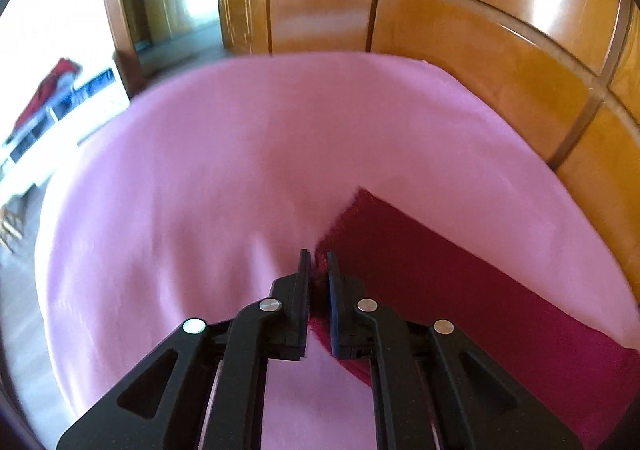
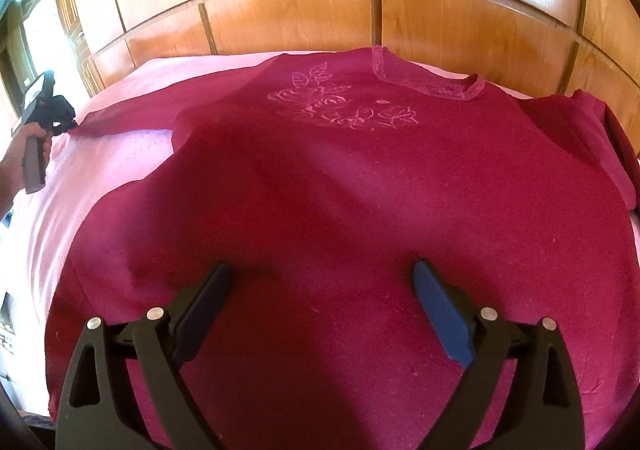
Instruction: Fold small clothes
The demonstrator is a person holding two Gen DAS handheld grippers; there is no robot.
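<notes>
- Here, spread flat over a pink sheet (image 2: 120, 170): a dark red shirt (image 2: 320, 190), front side up, neckline (image 2: 428, 84) toward the wooden panelled wall (image 2: 320, 2).
- Stitched on the chest just below the neckline: a pale rose motif (image 2: 344, 106).
- Stretched out to the picture's left across the sheet: one sleeve (image 2: 132, 116), its cuff end pinched by the left gripper (image 1: 318, 262).
- Seen in the left wrist view: fingers nearly together, a thin fold of red fabric clamped between the pads (image 1: 334, 290), rest of the sleeve trailing off to the lower right over the pink sheet.
- Visible at the far left edge of the right wrist view: a hand (image 2: 34, 136) wrapped around the left gripper's handle.
- Over the lower body of the shirt: the right gripper (image 2: 322, 270), fingers spread wide, nothing between them, red cloth lying beneath the gap.
- Bunched at the right edge of the sheet: the other sleeve (image 2: 592, 118), partly folded on itself.
</notes>
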